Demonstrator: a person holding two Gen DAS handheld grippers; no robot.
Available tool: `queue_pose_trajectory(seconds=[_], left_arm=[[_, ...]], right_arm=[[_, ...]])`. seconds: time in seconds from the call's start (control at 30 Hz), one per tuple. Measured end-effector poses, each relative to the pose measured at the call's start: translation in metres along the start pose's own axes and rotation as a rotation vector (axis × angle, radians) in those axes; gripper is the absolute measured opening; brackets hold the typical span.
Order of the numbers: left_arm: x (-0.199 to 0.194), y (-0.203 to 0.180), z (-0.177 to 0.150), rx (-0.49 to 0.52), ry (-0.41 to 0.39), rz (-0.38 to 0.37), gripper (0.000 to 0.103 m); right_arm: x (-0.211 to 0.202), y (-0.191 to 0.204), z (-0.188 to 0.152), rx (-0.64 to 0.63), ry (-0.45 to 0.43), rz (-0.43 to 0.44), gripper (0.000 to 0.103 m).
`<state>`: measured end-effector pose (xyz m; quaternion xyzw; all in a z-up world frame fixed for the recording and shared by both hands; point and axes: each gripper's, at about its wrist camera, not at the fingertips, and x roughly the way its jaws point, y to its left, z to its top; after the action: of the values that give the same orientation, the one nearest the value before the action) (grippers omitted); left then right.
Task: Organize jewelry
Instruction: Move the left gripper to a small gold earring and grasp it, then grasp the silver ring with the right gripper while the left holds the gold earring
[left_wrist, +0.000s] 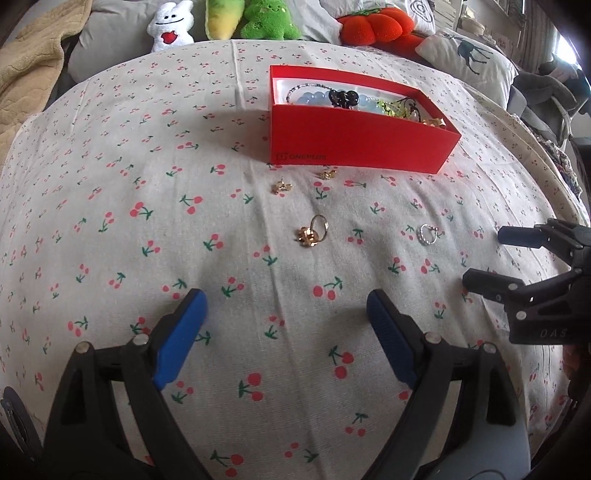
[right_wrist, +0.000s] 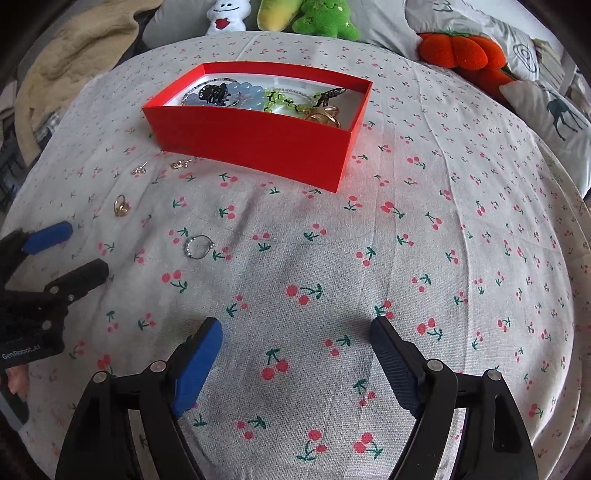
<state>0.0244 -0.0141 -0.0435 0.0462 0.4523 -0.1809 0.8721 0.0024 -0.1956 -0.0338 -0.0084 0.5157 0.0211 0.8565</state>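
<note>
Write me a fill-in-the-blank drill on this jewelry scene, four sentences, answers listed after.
1. The box holding the bracelets is coloured ____.
2. The cloth is printed with small ____.
3. The number of loose jewelry pieces on the cloth outside the box is ____.
4. The silver ring lies nearer the ____ gripper than the gold ring does.

Missing words: red; cherries; four; right
</note>
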Motion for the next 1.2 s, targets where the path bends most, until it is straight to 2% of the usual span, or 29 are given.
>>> queue_pose_trajectory(seconds=[0.07,0.13,0.23,0.47,0.7,0.97,1.2], left_arm=[[0.002,-0.002,0.004,-0.009,-0.003,-0.023,0.087],[0.004,-0.005,0.007,-0.004,-0.007,-0.032,0.072],[0.007,-0.007,0.012,0.005,-0.007,-0.037,0.056],[0.013,-0.007,0.019,-0.01,-0.011,-0.037,0.043],[0.017,-0.011,0.025,-0.01,0.013,-0.034,0.013],[0.012,-0.01,0.029,-0.047,0.05,-0.018,0.013],[0.004,-0.004,0.025,-0.054,0.065,-0.001,0.013]], right_arm=[[0.001,-0.001,0.001,0.002,0.004,0.006,0.085],[0.002,-0.001,0.002,0.004,0.006,0.013,0.086],[0.004,-0.002,0.004,-0.002,0.006,0.017,0.087],[0.006,-0.004,0.006,-0.015,0.004,0.021,0.088],[0.006,-0.003,0.007,-0.015,-0.001,0.022,0.088],[0.009,0.005,0.016,-0.029,-0.03,0.029,0.088],[0.014,0.027,0.025,-0.053,-0.041,0.062,0.089]])
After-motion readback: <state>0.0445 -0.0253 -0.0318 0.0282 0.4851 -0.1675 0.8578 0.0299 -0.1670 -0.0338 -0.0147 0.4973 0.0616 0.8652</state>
